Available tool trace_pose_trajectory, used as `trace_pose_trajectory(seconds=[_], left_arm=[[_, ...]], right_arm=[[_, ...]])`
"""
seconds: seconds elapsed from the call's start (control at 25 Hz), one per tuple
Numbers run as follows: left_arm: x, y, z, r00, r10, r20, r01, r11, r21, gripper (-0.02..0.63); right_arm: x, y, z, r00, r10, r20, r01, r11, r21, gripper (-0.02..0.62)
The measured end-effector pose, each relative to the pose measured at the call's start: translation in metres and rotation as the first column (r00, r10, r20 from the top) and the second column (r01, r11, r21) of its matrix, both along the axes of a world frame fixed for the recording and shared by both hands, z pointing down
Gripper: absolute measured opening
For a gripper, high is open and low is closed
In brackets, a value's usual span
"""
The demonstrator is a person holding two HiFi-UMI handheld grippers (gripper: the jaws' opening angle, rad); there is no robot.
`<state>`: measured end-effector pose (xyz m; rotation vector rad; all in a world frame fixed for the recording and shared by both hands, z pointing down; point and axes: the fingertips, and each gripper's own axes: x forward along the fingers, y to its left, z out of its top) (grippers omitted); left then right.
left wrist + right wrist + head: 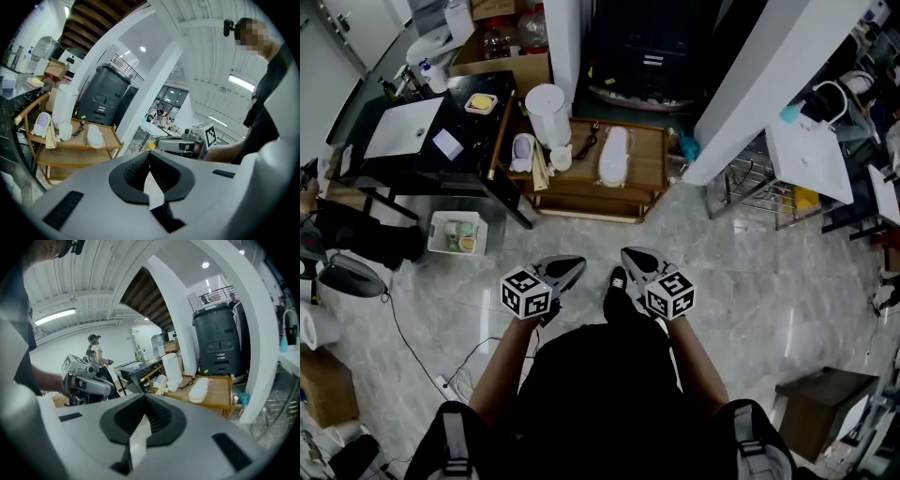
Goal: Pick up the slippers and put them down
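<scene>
Task not begun: slippers (614,155) lie on the far wooden table (649,141); left hand-held gripper (575,265) and right hand-held gripper (631,256) both closed, empty, well short.

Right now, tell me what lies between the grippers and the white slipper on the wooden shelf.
Only bare floor, up to the shelf that holds the slipper; the head view shows it.
</scene>
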<state>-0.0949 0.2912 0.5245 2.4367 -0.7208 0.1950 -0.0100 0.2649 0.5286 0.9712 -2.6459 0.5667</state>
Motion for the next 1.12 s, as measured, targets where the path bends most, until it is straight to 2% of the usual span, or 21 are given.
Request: trace_pose_trajectory(seconds=[0.6,1.12], left_arm=[[0.022,-0.056,0.004,1.000,-0.004,0.011,0.005,0.999,-0.043,0.012],[0.043,-0.109,0.007,0.999,-0.032,0.028,0.034,0.997,-0.065,0.012]], right_arm=[[0.012,-0.049,0.012,0.999,-0.041,0.027,0.042,0.997,-0.064,0.008],[0.011,-0.087,0.021,0.985,-0.161,0.060,0.166,0.981,-0.105,0.008]])
